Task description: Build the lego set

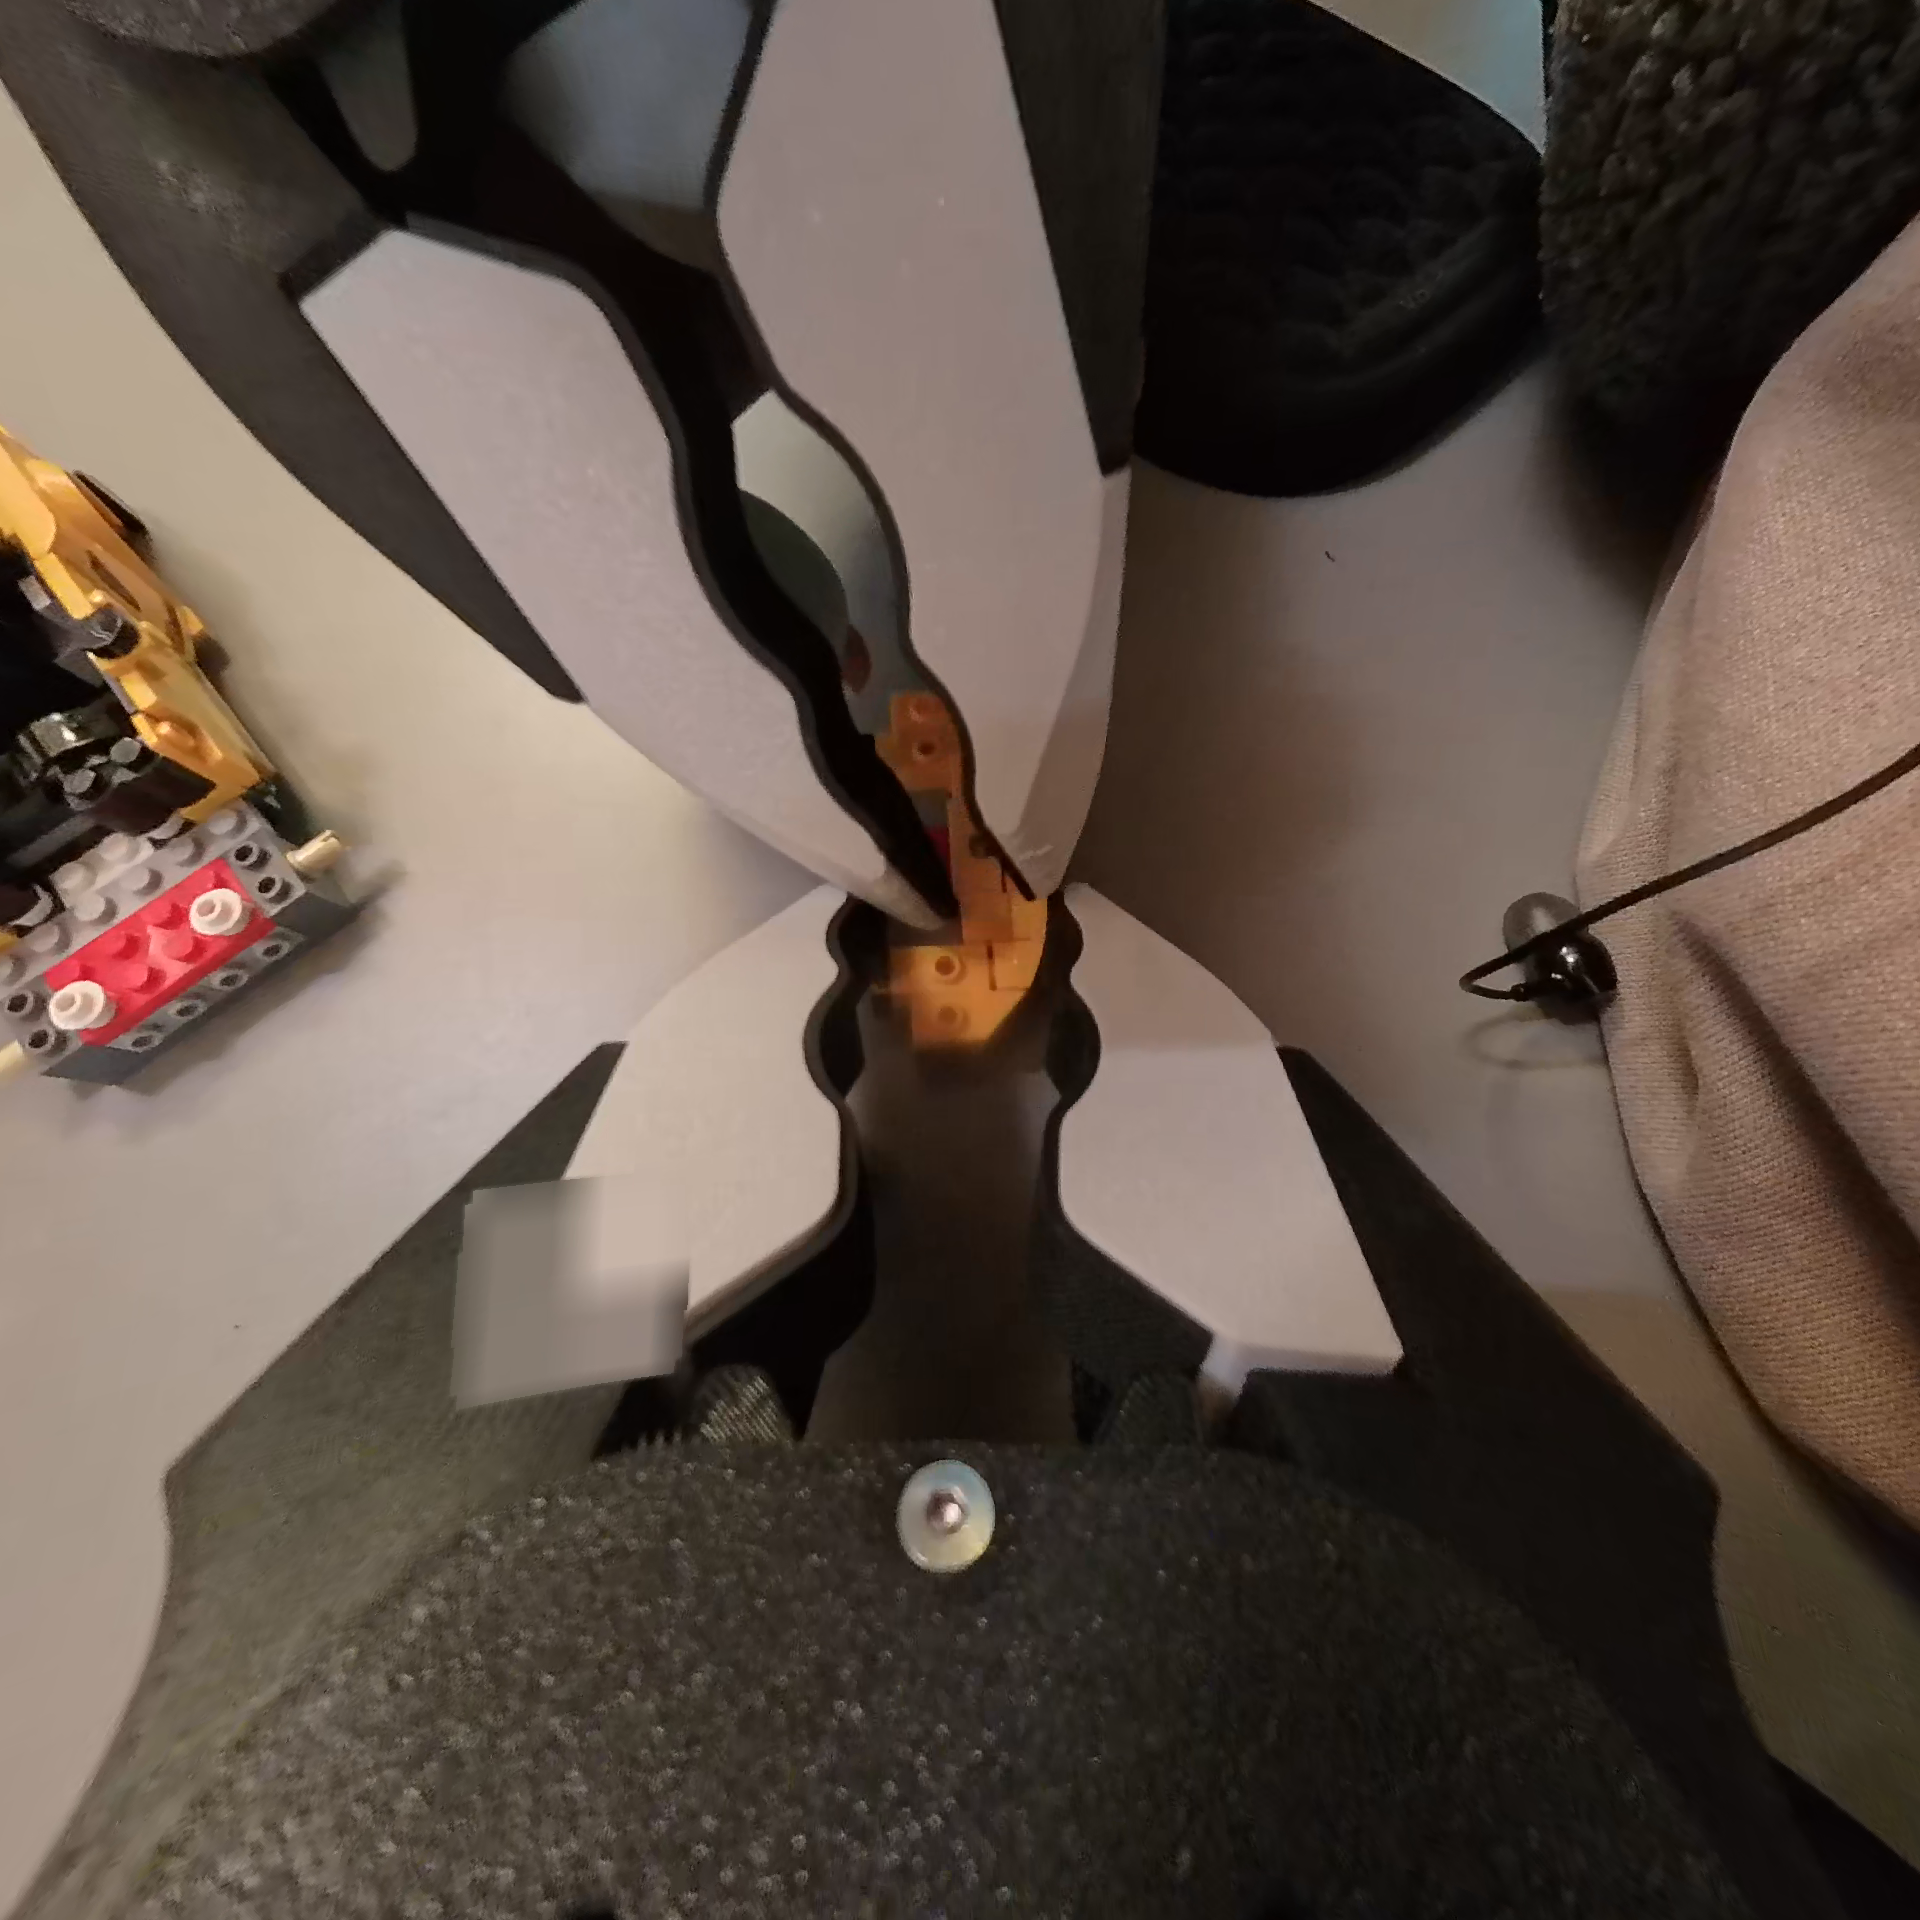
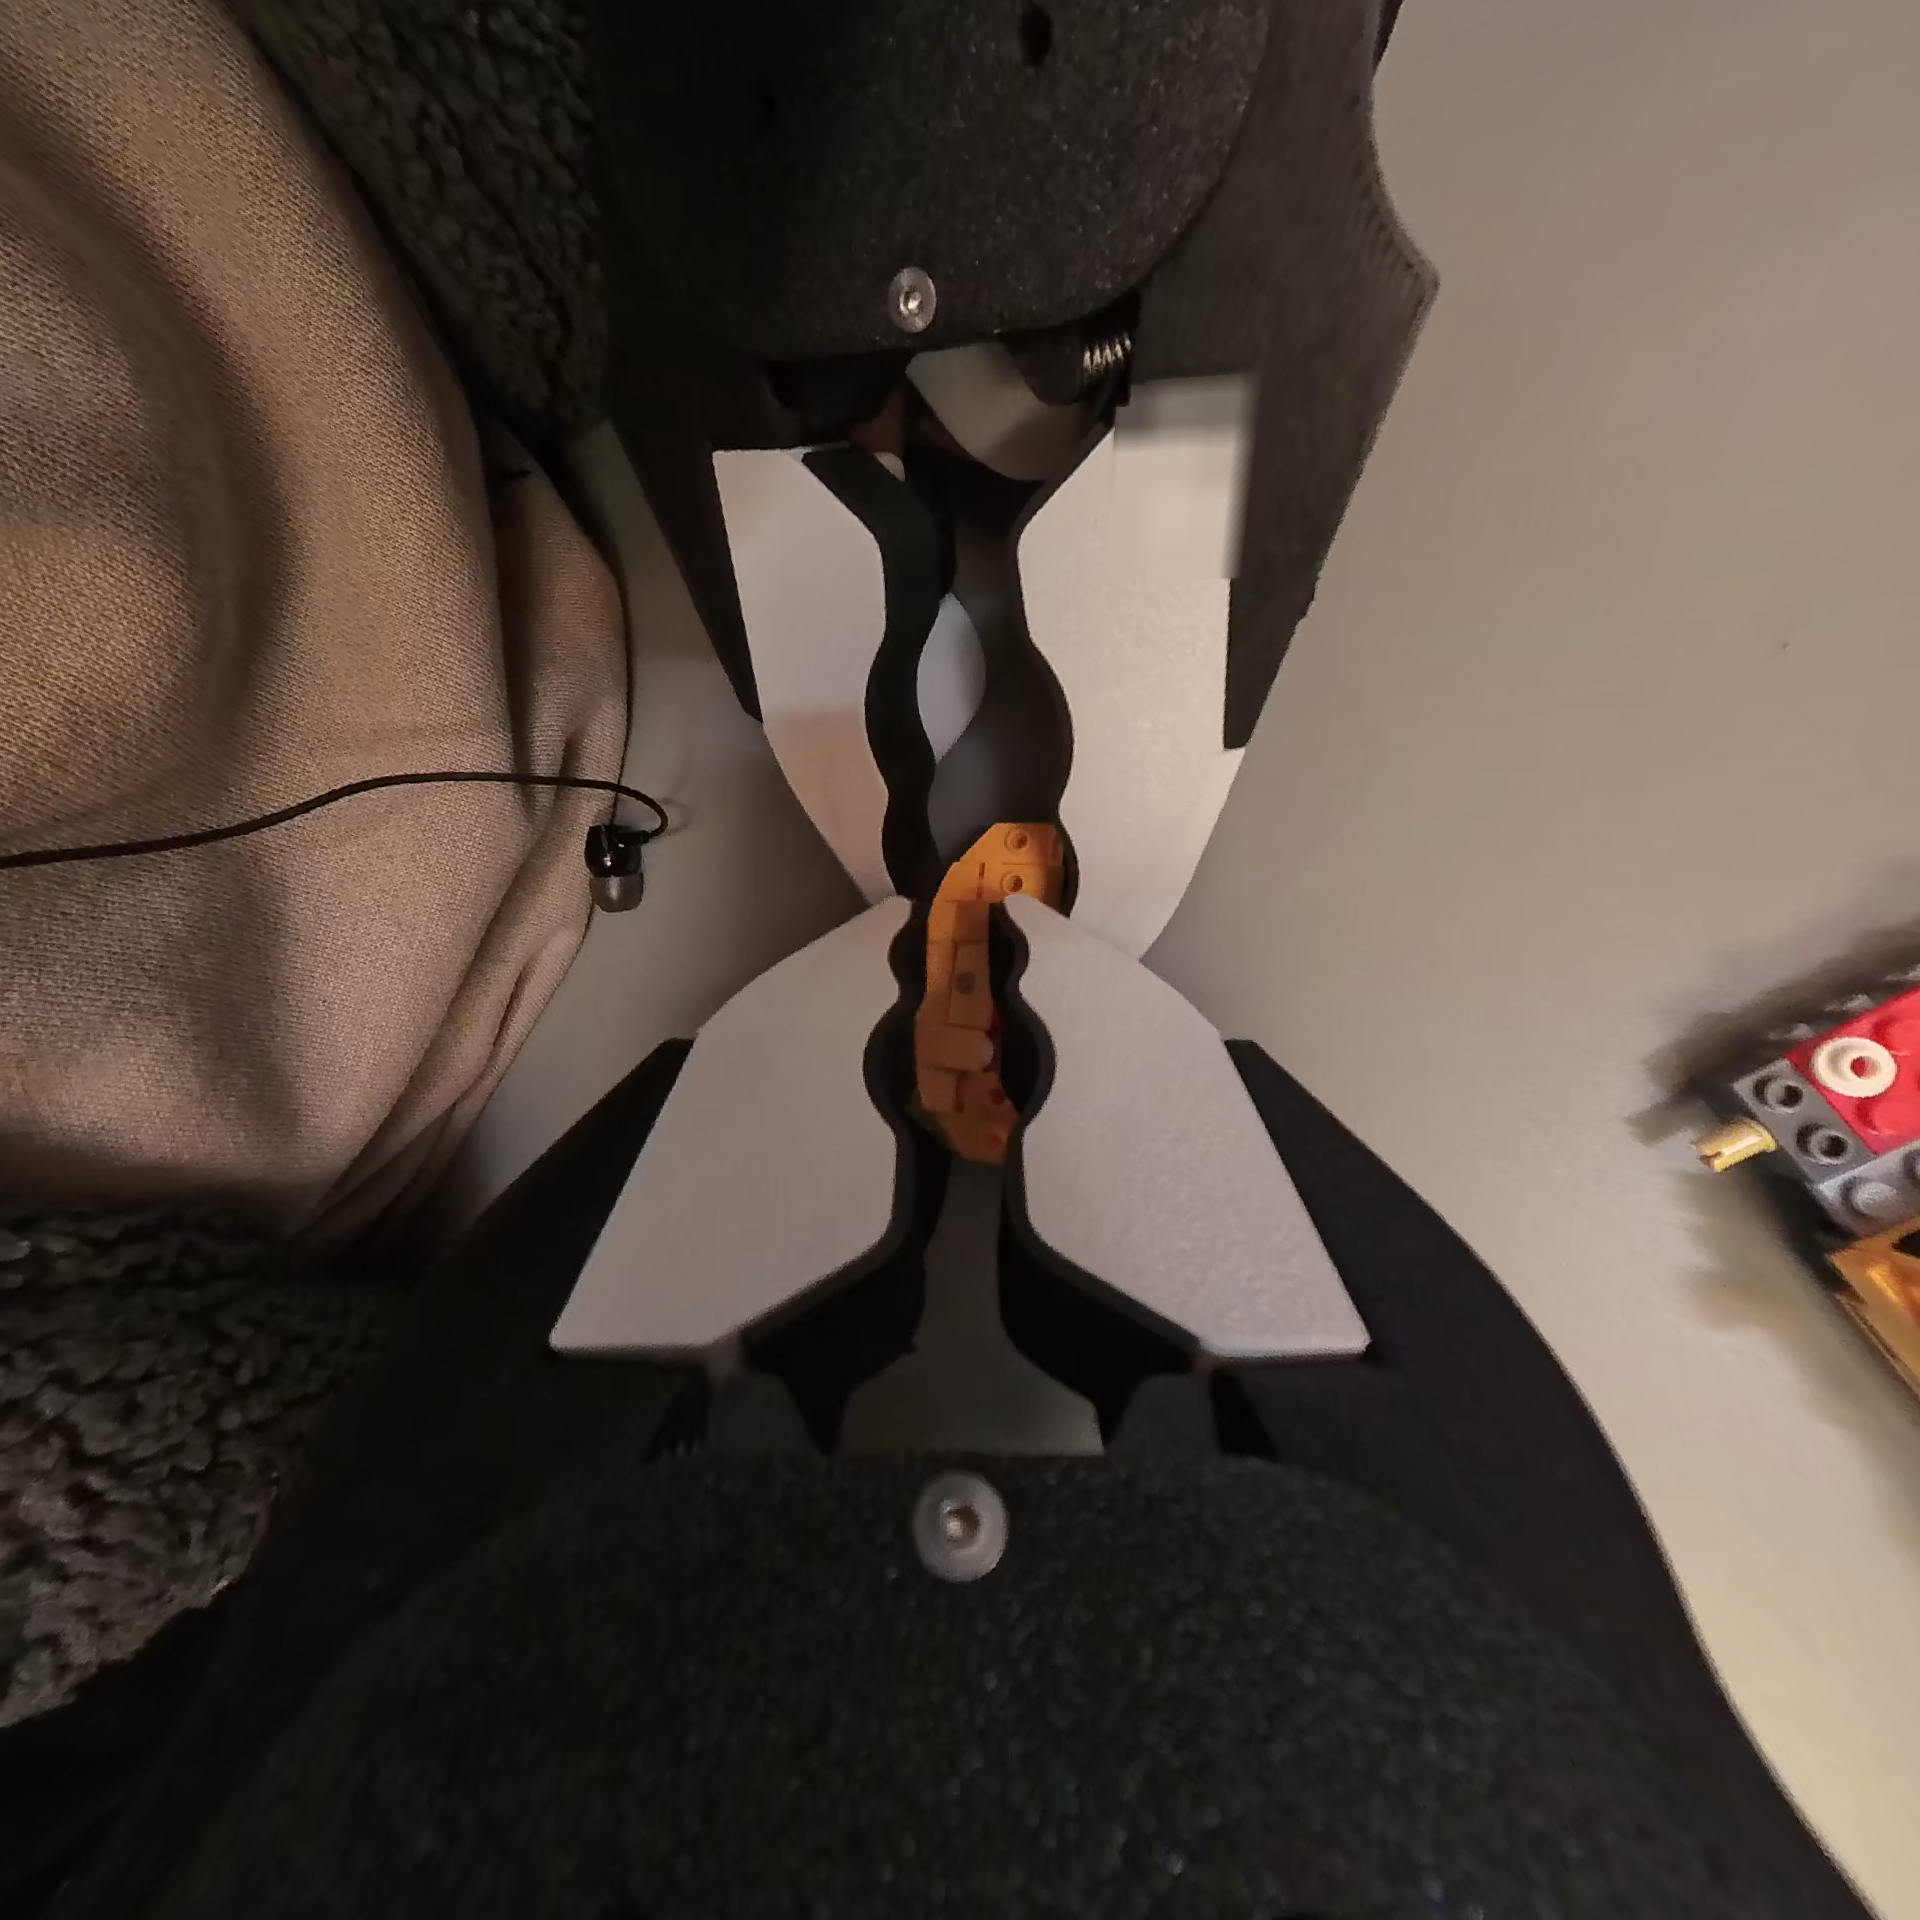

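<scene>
A curved orange lego sub-assembly [image 1: 951, 987] is held in the air between both grippers, above the white table [image 1: 520, 727]. My left gripper [image 1: 956, 920] is shut on its near end. My right gripper [image 1: 987, 883] comes in from above in the left wrist view and pinches the rest of the piece. In the right wrist view, my right gripper [image 2: 958, 906] is shut on the long orange strip [image 2: 951, 1023], and the left gripper [image 2: 982, 883] holds its far end. The partly built model [image 1: 156, 935], with a grey base, a red plate and gold parts, lies on the table at the left; it also shows in the right wrist view [image 2: 1829, 1122].
A person's beige garment [image 1: 1766, 935] fills the right side, and it also shows in the right wrist view [image 2: 260, 727]. A black earphone on a thin cord [image 1: 1548, 961] hangs against it. Dark fleece fabric [image 2: 156, 1403] lies lower left. A black object [image 1: 1340, 260] is at the far edge. My left and right fingertips are right by each other.
</scene>
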`<state>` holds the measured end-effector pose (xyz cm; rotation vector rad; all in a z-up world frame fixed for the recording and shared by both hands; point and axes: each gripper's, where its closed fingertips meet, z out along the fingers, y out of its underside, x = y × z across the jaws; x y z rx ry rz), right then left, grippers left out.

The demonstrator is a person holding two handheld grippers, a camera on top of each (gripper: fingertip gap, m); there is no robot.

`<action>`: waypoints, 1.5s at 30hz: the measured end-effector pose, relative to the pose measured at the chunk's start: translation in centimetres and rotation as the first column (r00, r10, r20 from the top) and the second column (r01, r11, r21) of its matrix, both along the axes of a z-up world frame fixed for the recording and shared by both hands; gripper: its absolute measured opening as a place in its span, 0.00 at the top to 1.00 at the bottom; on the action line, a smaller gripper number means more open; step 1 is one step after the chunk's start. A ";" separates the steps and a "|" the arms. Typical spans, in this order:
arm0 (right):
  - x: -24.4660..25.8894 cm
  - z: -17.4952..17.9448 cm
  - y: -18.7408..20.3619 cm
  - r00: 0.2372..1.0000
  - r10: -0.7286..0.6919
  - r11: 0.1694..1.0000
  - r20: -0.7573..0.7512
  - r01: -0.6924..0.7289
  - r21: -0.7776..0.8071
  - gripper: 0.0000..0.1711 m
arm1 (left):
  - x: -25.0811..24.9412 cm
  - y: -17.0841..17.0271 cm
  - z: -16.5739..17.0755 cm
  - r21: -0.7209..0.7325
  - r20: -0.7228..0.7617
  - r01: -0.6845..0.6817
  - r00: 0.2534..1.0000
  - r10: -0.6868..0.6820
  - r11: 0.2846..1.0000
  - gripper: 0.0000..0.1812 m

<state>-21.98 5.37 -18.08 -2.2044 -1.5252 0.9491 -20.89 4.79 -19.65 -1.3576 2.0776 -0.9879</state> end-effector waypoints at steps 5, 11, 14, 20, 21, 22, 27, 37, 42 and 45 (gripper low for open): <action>0.0 -0.1 0.4 1.000 -0.023 1.000 0.007 0.023 0.017 0.96 | 0.1 0.1 0.0 0.004 0.001 -0.004 1.000 0.004 1.000 0.82; 0.2 0.1 0.5 0.999 -0.027 0.999 0.027 0.026 0.033 0.94 | 0.2 0.3 0.0 0.003 0.000 -0.012 1.000 0.012 1.000 0.81; 0.4 0.0 0.7 0.999 -0.035 0.997 0.038 0.033 0.065 0.95 | 0.2 0.3 -0.1 0.004 0.000 -0.015 1.000 0.015 1.000 0.82; 0.3 -0.7 0.7 0.994 -0.053 0.991 0.093 0.041 0.130 0.97 | 0.4 0.4 -0.1 -0.006 -0.003 -0.028 1.000 0.028 1.000 0.82; 0.3 -0.8 0.6 0.994 -0.053 0.991 0.097 0.040 0.128 0.97 | 0.4 0.5 -0.1 -0.006 -0.002 -0.028 1.000 0.028 1.000 0.82; 0.2 -0.9 0.6 0.993 -0.057 0.992 0.100 0.044 0.122 0.97 | 0.4 0.5 -0.2 -0.002 0.000 -0.027 1.000 0.027 1.000 0.82; 0.2 -0.9 0.7 0.992 -0.064 0.993 0.105 0.053 0.107 0.98 | 0.4 0.7 -0.2 -0.001 0.003 -0.036 0.999 0.036 0.999 0.82; 0.4 -1.1 0.9 0.993 -0.065 0.998 0.099 0.067 -0.012 0.98 | 0.2 1.3 -0.4 -0.006 -0.009 -0.053 0.999 0.053 0.999 0.82; 0.4 -1.2 1.0 0.993 -0.048 0.998 0.109 0.052 -0.038 0.98 | 0.3 1.4 -0.5 -0.011 -0.013 -0.060 0.998 0.060 0.998 0.82; 0.4 -1.2 1.0 0.992 -0.033 0.999 0.121 0.034 -0.011 0.98 | 0.3 1.4 -0.6 -0.014 -0.014 -0.060 0.998 0.060 0.998 0.82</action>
